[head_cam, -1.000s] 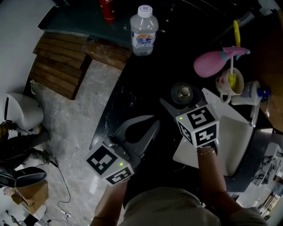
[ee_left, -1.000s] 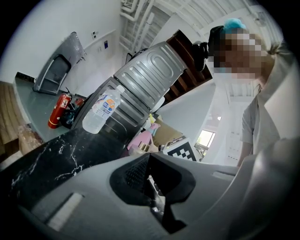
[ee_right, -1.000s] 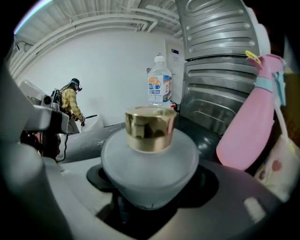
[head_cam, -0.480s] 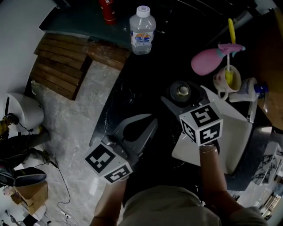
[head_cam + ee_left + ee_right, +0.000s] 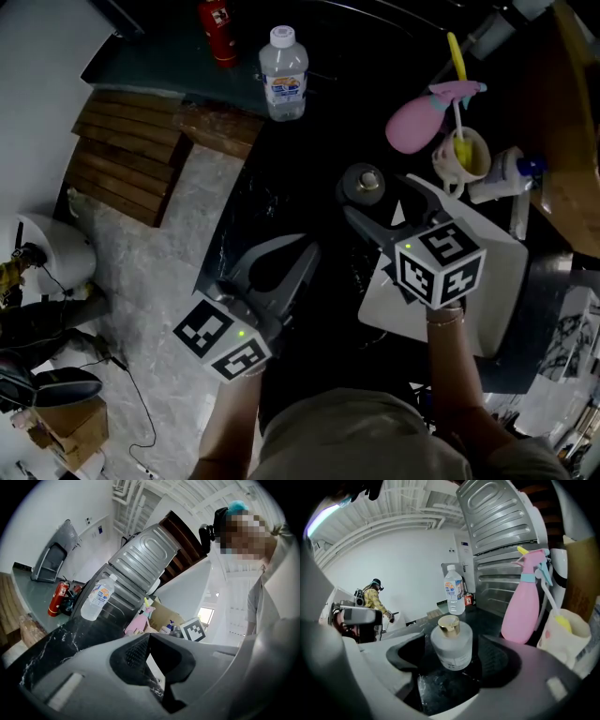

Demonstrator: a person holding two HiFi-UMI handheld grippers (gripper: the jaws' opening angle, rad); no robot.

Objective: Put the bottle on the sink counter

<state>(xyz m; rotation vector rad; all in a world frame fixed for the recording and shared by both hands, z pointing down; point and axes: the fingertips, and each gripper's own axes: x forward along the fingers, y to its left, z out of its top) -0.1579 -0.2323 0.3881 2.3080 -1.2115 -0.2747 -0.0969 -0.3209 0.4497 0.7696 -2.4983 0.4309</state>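
The frosted bottle (image 5: 451, 644) stands upright on the black counter (image 5: 309, 159), between the spread jaws of the right claw (image 5: 451, 670), seemingly touched by neither; the release looks done, so that claw should draw straight back, level, clear of the gold cap; the left claw (image 5: 279, 267) hangs spread and empty; counted: two claws, one frosted bottle, one water bottle (image 5: 284, 73), one pink sprayer (image 5: 415, 122), one cup (image 5: 461, 155).
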